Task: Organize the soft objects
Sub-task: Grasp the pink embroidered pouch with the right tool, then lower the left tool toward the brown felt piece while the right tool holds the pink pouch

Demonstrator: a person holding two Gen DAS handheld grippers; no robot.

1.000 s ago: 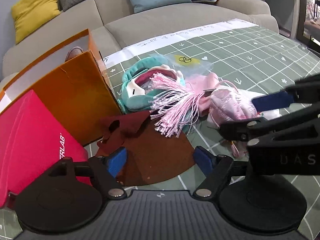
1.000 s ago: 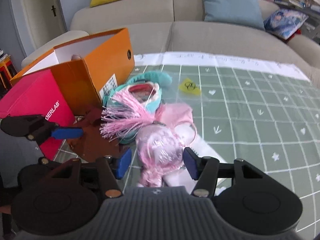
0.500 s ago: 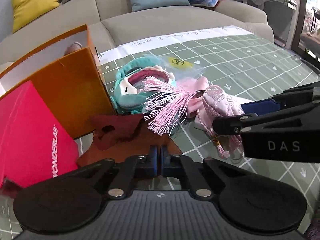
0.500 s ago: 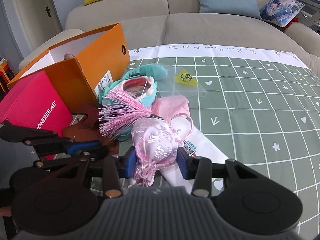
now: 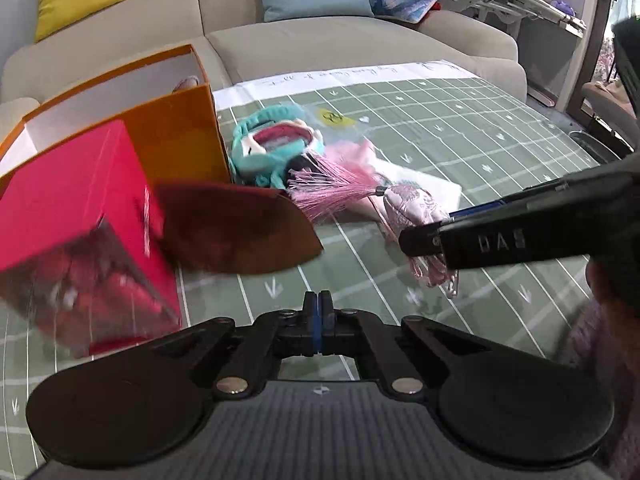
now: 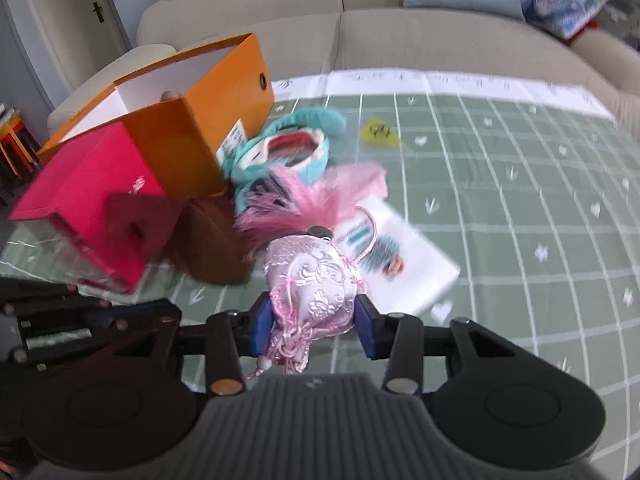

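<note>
My right gripper point(image 6: 310, 320) is shut on a pink brocade pouch point(image 6: 312, 280) with a long pink tassel point(image 6: 296, 208), held just above the green mat; the pouch also shows in the left wrist view point(image 5: 416, 208). My left gripper point(image 5: 319, 320) is shut with nothing between its fingers, pulled back from a dark red and brown felt piece point(image 5: 236, 228) that leans by the red box. A teal plush slipper point(image 5: 276, 148) and a pink cloth point(image 6: 360, 180) lie behind.
An open orange box point(image 6: 192, 120) and a red box point(image 6: 88, 208) stand at the left. A white packet point(image 6: 412, 268) and a clear bag with a yellow label point(image 6: 378, 132) lie on the green grid mat point(image 6: 520, 200). A sofa is behind.
My left gripper shut and then drew back from the brown felt piece without it. My right gripper closed on the pink pouch and pulled it toward me off the pile.
</note>
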